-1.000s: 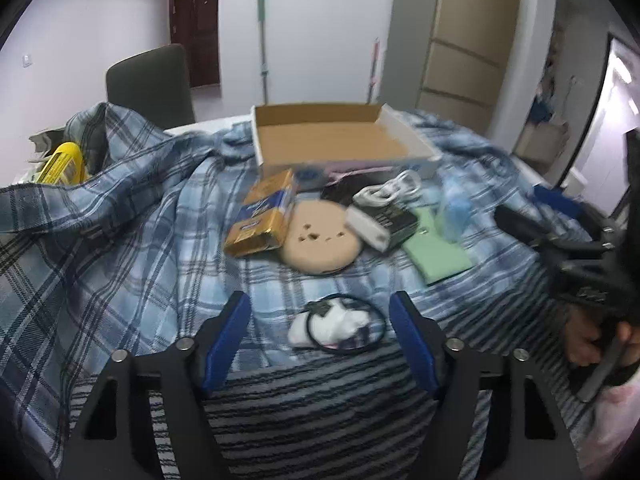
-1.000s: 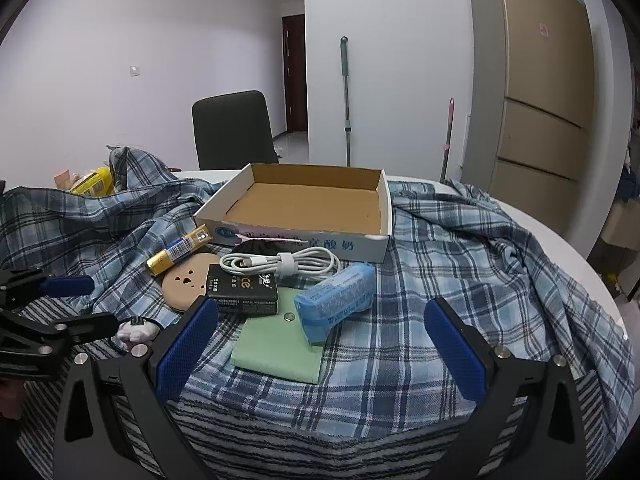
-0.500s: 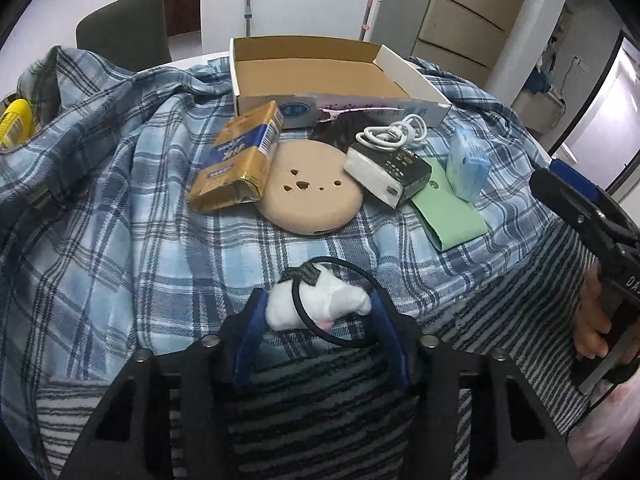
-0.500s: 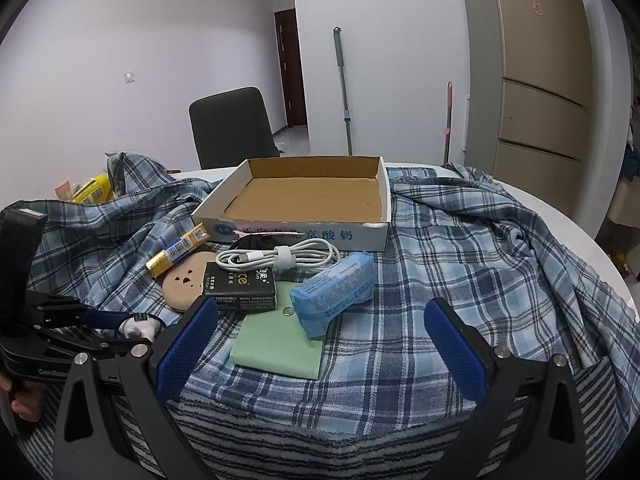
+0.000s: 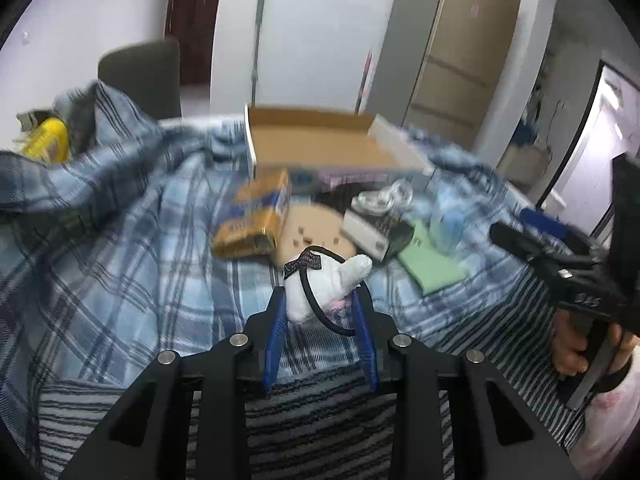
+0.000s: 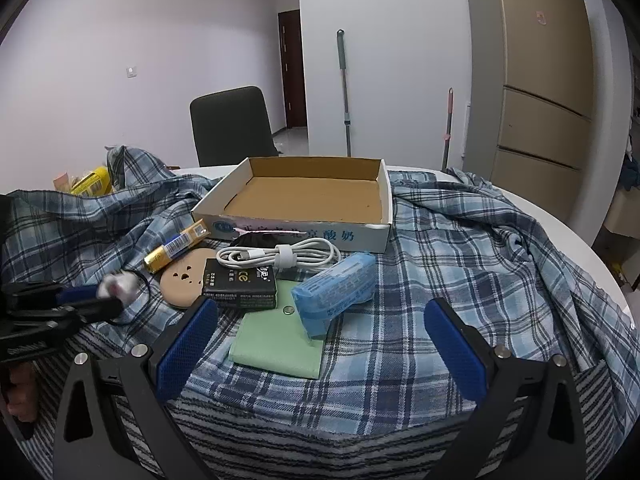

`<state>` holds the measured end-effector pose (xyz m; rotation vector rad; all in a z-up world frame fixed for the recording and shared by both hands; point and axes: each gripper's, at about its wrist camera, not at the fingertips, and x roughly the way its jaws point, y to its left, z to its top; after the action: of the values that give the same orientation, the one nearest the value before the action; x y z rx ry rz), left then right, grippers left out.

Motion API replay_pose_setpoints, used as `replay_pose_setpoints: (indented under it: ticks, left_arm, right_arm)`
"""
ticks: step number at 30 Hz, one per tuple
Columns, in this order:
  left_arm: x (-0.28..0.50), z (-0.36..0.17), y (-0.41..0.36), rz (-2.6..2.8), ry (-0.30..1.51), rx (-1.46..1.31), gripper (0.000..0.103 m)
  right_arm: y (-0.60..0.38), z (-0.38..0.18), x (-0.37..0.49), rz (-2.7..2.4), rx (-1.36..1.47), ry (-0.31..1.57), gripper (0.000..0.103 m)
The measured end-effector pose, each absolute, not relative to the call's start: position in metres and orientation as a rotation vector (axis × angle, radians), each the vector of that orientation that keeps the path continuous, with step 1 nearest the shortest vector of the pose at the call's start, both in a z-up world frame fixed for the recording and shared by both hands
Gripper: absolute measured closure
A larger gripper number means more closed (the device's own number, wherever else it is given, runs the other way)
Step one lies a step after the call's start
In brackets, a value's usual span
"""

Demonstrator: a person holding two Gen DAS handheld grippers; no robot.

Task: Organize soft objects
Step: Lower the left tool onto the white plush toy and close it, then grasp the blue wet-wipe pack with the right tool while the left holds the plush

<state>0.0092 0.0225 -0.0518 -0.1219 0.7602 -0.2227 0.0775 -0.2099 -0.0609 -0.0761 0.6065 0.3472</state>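
Note:
A small white plush toy (image 5: 304,294) with a black elastic band and a dark bow is pinched between the blue pads of my left gripper (image 5: 320,300), which is shut on it. It hangs just above the plaid cloth (image 5: 120,240), in front of the tan disc (image 5: 316,226). In the right wrist view the toy (image 6: 116,286) shows at the far left, at the tip of the left gripper (image 6: 86,300). My right gripper (image 6: 320,312) stands wide open, nothing between its pads, facing the green pouch (image 6: 280,340). The open cardboard box (image 6: 300,234) sits behind.
On the cloth lie a gold packet (image 6: 176,246), a black box (image 6: 240,284), a coiled white cable (image 6: 280,256) and a blue tissue pack (image 6: 336,292). A yellow bag (image 6: 92,180) and a dark chair (image 6: 232,124) are at the back left. Striped fabric (image 6: 320,420) covers the near edge.
My left gripper's jaws came together on the white plush toy and raised it off the cloth, and its view swung upward. The right gripper kept still and open.

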Motion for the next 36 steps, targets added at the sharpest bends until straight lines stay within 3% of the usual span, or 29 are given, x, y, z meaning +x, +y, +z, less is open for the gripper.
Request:
replay_pose_setpoints:
  ticks: [5, 14, 17, 22, 26, 33, 36]
  left_arm:
    - [-0.004, -0.039, 0.027, -0.209, 0.661, -0.128, 0.069]
    - [-0.006, -0.038, 0.03, -0.178, 0.652, -0.128, 0.069]
    - [-0.002, -0.042, 0.029, -0.161, 0.676, -0.117, 0.069]
    - [-0.006, -0.041, 0.032, -0.161, 0.66, -0.131, 0.069]
    - [-0.005, -0.042, 0.034, -0.161, 0.668, -0.143, 0.069]
    - [-0.007, -0.04, 0.034, -0.139, 0.658, -0.138, 0.069]
    - [-0.006, -0.04, 0.035, -0.14, 0.659, -0.142, 0.069]
  right_arm:
    - [-0.21, -0.064, 0.082, 0.338, -0.077, 0.63, 0.004]
    - [-0.189, -0.068, 0.105, 0.267, -0.115, 0.756, 0.022]
    - [-0.18, -0.07, 0.115, 0.243, -0.134, 0.767, 0.022]
    - [-0.171, -0.085, 0.132, 0.212, -0.167, 0.798, 0.037]
    - [-0.169, -0.093, 0.135, 0.221, -0.176, 0.812, 0.058]
    - [-0.174, -0.089, 0.121, 0.258, -0.157, 0.813, 0.076]
    - [-0.179, -0.084, 0.103, 0.313, -0.138, 0.827, 0.078]
